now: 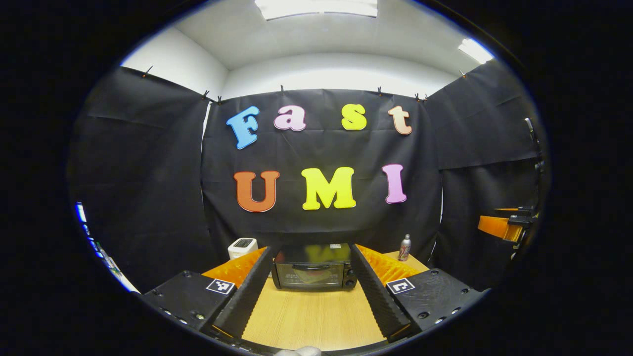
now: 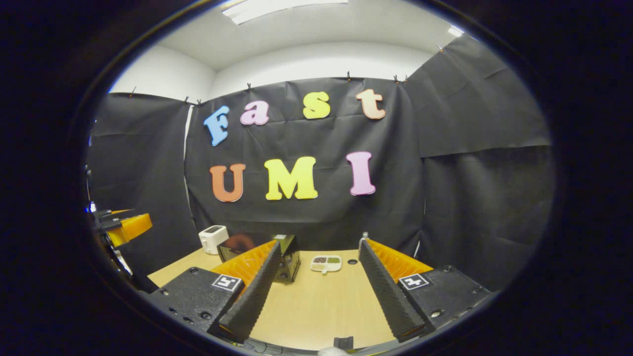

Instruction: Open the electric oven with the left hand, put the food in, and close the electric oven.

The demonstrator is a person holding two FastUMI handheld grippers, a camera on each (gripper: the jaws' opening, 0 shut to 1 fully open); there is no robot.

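Observation:
A small black electric oven [image 1: 313, 270] stands at the far side of the wooden table, its glass door closed and a handle across the top of the door. My left gripper [image 1: 311, 257] is open and faces it squarely from a distance, the oven framed between the fingers. In the right gripper view the oven [image 2: 287, 257] is partly hidden behind a finger, and a white tray of food [image 2: 326, 263] lies on the table to its right. My right gripper [image 2: 316, 254] is open, held back from the tray, with nothing between its fingers.
A white toaster [image 1: 242, 247] sits left of the oven and a small bottle [image 1: 404, 247] stands to its right. The other gripper [image 1: 509, 225] shows at the right edge of the left gripper view. Bare wooden tabletop [image 1: 311, 316] lies before the oven.

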